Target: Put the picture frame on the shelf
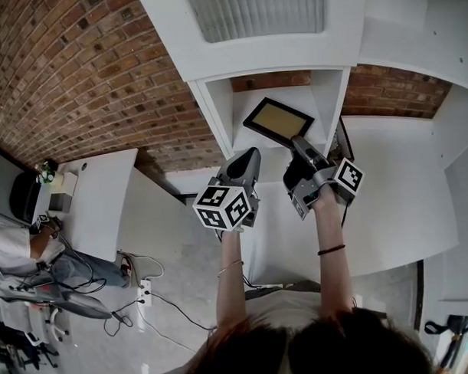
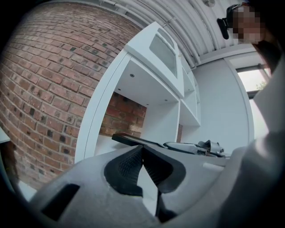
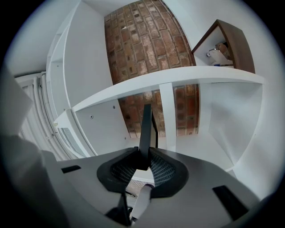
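Observation:
A black picture frame (image 1: 278,119) with a tan panel hangs tilted in front of the open compartment of the white shelf unit (image 1: 216,106). My right gripper (image 1: 300,147) is shut on its near edge. In the right gripper view the picture frame (image 3: 145,131) shows edge-on between the pads. From the left gripper view the picture frame (image 2: 133,140) is a thin dark bar with the right gripper (image 2: 196,147) behind it. My left gripper (image 1: 252,155) sits just left of the frame, shut with nothing in it; its jaws meet at the tips.
A brick wall (image 1: 77,73) runs left of the shelf unit. A second dark frame (image 1: 345,140) leans at the right of the compartment. A wooden box shelf (image 3: 227,44) hangs on the wall. A white desk (image 1: 104,194) and a seated person (image 1: 22,251) are at the left.

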`<state>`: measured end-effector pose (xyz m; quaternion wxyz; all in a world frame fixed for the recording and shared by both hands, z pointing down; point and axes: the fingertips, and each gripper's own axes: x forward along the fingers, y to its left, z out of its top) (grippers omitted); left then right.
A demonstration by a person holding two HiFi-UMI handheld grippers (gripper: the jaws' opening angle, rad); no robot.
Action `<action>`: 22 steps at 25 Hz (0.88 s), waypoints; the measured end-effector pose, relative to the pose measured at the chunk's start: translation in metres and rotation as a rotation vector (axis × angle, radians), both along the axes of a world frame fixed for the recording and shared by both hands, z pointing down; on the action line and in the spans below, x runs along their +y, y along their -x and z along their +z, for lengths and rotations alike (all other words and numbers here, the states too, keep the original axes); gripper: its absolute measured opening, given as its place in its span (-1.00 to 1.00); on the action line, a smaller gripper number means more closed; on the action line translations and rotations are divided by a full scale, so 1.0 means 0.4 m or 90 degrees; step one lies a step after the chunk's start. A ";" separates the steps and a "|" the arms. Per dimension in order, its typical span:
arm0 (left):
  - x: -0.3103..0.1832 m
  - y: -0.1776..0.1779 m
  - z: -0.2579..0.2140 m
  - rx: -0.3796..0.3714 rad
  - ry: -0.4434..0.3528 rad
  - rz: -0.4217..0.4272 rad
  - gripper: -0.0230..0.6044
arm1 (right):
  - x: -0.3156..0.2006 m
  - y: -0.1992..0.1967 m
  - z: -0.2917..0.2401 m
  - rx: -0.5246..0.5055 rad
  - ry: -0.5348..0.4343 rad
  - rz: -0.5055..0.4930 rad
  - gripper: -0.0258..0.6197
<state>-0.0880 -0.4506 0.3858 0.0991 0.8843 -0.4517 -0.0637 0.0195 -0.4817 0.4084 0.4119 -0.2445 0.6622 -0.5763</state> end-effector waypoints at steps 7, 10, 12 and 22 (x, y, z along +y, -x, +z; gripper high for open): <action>-0.012 -0.004 0.012 -0.003 0.008 0.004 -0.89 | -0.010 0.001 0.015 -0.001 0.013 -0.001 -0.69; -0.016 -0.010 0.016 -0.004 0.011 0.008 -0.89 | -0.013 0.000 0.018 -0.003 0.016 -0.002 -0.69; -0.018 -0.013 0.019 -0.006 0.013 0.010 -0.89 | -0.014 0.001 0.021 -0.004 0.019 -0.003 -0.69; -0.020 -0.008 0.029 -0.008 0.018 0.005 -0.89 | -0.014 0.008 0.037 -0.005 0.032 -0.007 -0.69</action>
